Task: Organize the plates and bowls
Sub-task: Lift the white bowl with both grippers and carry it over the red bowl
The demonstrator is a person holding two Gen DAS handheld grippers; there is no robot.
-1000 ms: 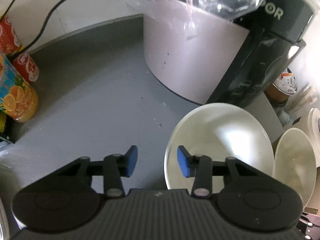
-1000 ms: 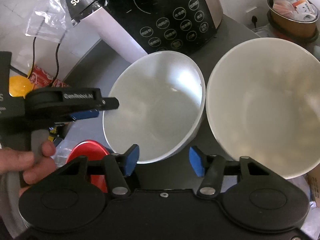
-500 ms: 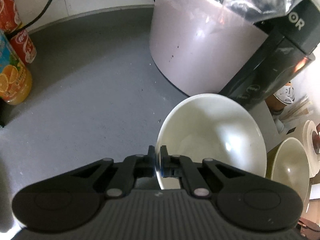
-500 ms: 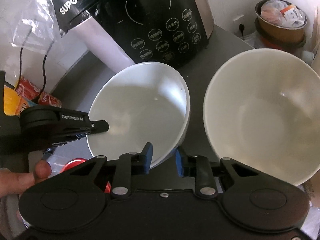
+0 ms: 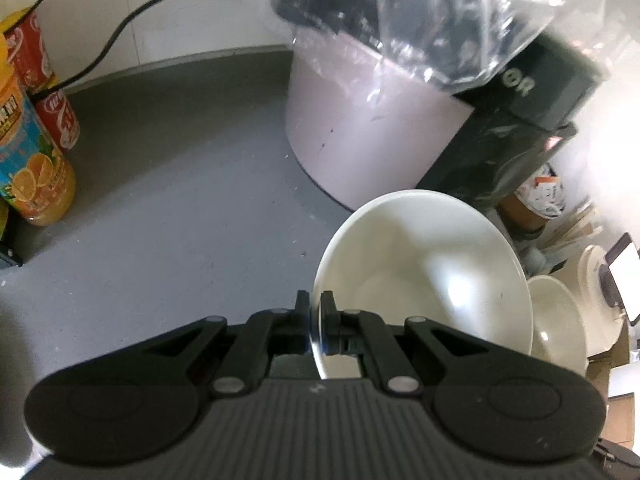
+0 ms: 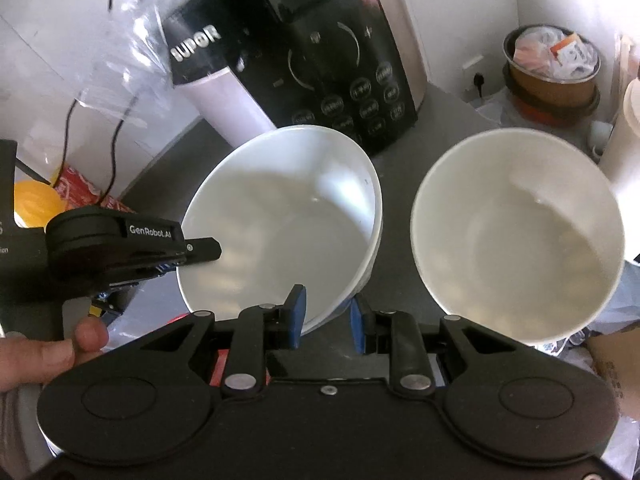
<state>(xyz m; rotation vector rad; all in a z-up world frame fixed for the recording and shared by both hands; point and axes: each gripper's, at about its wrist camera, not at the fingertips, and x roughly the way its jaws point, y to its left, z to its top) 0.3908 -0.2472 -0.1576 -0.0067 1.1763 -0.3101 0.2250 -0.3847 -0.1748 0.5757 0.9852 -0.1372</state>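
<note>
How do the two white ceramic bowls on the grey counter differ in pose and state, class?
The white ceramic bowl on the left is tilted, its rim pinched by the left gripper; the cream-tinted bowl on the right is touched by no gripper. The right gripper is open astride the left bowl's near rim, not the right bowl's. The left bowl looks cooler white. Both are round, deep and empty.
</note>
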